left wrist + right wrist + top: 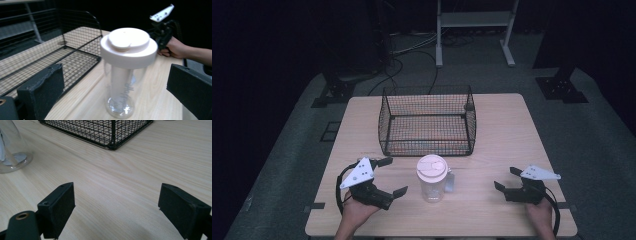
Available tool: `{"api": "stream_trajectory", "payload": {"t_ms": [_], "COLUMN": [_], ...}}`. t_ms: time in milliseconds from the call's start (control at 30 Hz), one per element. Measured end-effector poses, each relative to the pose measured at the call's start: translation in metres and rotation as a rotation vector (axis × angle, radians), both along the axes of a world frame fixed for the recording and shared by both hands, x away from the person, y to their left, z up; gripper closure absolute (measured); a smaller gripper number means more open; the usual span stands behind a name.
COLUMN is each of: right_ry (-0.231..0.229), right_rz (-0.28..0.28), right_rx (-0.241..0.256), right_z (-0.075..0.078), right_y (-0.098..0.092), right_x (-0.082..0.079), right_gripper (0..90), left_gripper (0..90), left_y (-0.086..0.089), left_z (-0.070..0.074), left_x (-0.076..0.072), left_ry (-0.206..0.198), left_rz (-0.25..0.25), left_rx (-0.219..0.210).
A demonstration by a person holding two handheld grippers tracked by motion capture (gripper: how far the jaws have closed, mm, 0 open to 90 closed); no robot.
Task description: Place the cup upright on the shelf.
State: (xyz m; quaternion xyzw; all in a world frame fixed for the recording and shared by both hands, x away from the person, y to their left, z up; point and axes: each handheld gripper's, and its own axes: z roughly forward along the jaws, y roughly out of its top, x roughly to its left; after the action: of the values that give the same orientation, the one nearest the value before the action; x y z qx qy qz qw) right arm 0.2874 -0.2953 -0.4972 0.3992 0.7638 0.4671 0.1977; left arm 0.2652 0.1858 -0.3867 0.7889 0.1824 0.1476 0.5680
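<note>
Both grippers stand with their jaws spread wide and nothing between the pads. From the left gripper view, one black pad (41, 88) sits at the lower left of the frame and the other at the lower right, with the jar (125, 75) upright between them but farther off, touching neither. From the right gripper view, the two pads (58, 206) rise at the bottom corners over bare wood.

That jar is clear, with a broad pale lid (128, 46) on top, and some faint lettering runs down its side. In the high view it stands at the lower middle of the frame (432, 179) on the table (507, 130), just below the front edge of the basket (428, 122) and apart from it. Its base also shows at the upper left edge of the right gripper view (11, 155).

Left of the jar in the high view, the left gripper (388, 176) lies near it, held in a hand (357, 210) at the bottom edge, its grey plate facing up. At the lower right of the same frame the right gripper (507, 179) is well apart from the jar, pointing toward it; in the left gripper view it appears at the upper right (160, 35), behind the lid.

Black wire mesh makes up the basket, which sits at the middle of the table; one corner of it reaches into the top of the right gripper view (112, 135).
</note>
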Motion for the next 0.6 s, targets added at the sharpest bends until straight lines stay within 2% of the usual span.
{"api": "stream_trajectory", "payload": {"t_ms": [100, 267, 600], "right_ry": [-0.002, -0.002, 0.000], "right_rz": [0.002, 0.005, 0.009], "right_rx": [-0.001, 0.001, 0.006], "right_z": [0.000, 0.000, 0.000], "right_y": [0.000, 0.000, 0.000], "right_x": [0.000, 0.000, 0.000], "right_gripper": [12.9, 12.9, 12.9], "left_gripper": [0.4, 0.4, 0.4], "left_y": [-0.009, -0.018, -0.038], "left_z": [0.002, 0.004, 0.003], "left_x": [0.002, 0.006, 0.014], "left_ry": [0.007, 0.017, 0.037], "left_rz": [-0.028, -0.047, -0.087], "left_rx": [0.026, 0.046, 0.115]}}
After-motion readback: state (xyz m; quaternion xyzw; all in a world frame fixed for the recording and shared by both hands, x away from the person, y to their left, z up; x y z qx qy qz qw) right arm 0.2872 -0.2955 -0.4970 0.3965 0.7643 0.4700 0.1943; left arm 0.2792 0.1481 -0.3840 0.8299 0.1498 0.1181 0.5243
